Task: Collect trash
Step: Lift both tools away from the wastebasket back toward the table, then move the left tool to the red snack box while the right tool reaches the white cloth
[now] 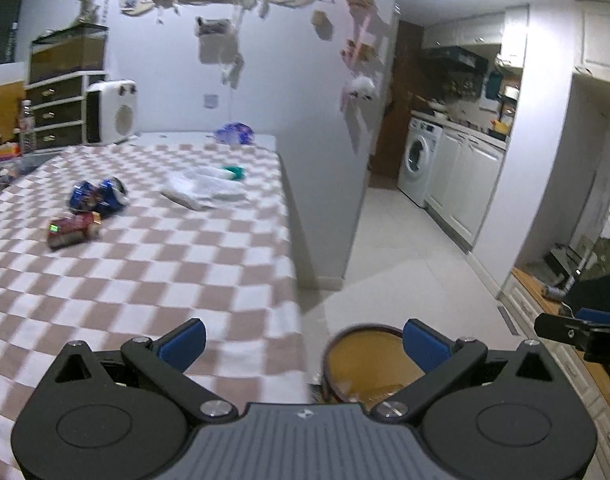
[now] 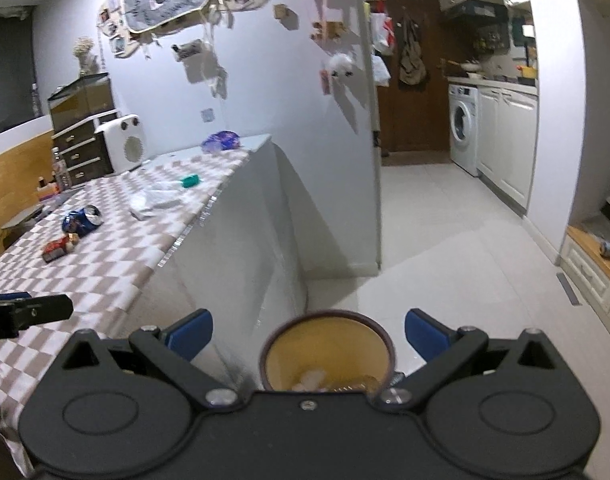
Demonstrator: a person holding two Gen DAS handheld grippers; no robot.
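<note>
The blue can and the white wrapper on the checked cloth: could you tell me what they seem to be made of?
The blue can looks like thin printed metal: dented body, shiny silver end. The white wrapper looks like thin, soft plastic film, crumpled and partly see-through, though blur leaves paper possible.

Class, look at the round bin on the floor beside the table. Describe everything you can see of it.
The bin is a round, open-topped container with a dark brownish rim and a yellow-tan inside. It stands upright on the pale tiled floor, close beside the end of the table with the checked cloth. Some trash already lies at its bottom: a whitish crumpled piece and something tan beside it. Its lower part is hidden behind the gripper body. Nothing grips it.
</note>
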